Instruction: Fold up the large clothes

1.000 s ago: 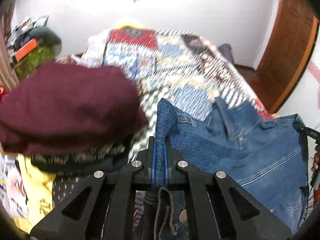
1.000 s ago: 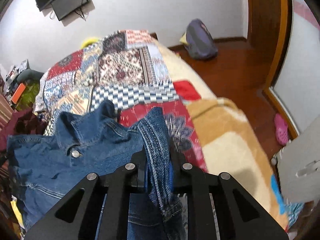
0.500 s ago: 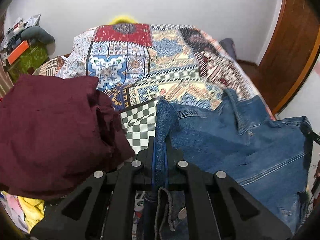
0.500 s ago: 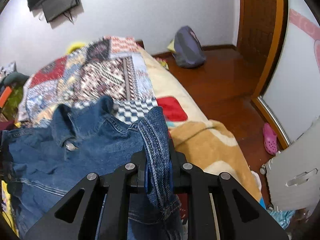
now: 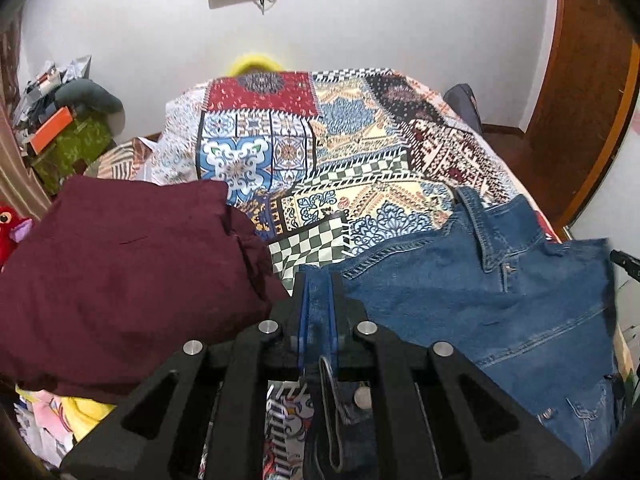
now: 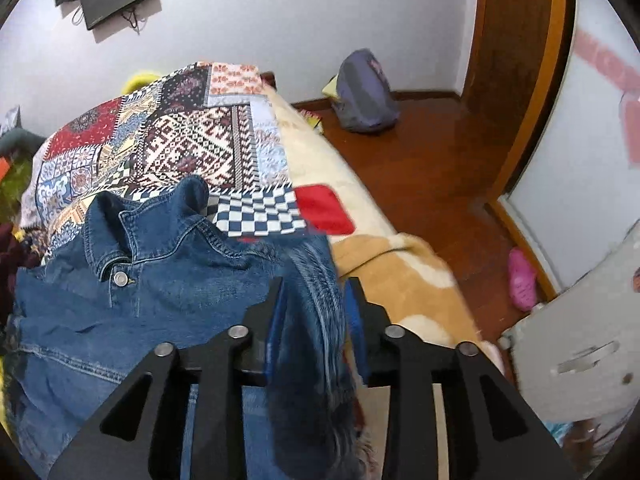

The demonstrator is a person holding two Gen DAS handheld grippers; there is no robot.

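Note:
A blue denim jacket (image 5: 480, 292) lies spread over the near part of the patchwork bed cover (image 5: 320, 152), collar pointing to the far side. It also shows in the right wrist view (image 6: 160, 292). My left gripper (image 5: 318, 280) is shut on the jacket's left edge, denim pinched between the fingers. My right gripper (image 6: 316, 284) has its jaws spread apart, and a blurred fold of the jacket's right edge hangs loose between them. The jacket's lower part is hidden under both grippers.
A folded maroon garment (image 5: 120, 272) sits on a pile at the left of the bed. A cluttered shelf (image 5: 60, 128) stands at far left. Right of the bed are wooden floor (image 6: 432, 168), a purple bag (image 6: 366, 92), a door frame (image 6: 520, 80) and a pink slipper (image 6: 522, 280).
Both grippers lowered the jacket onto the bed and it now lies flatter. The right gripper's jaws have widened and its fold of denim is slipping down. The left stays clamped.

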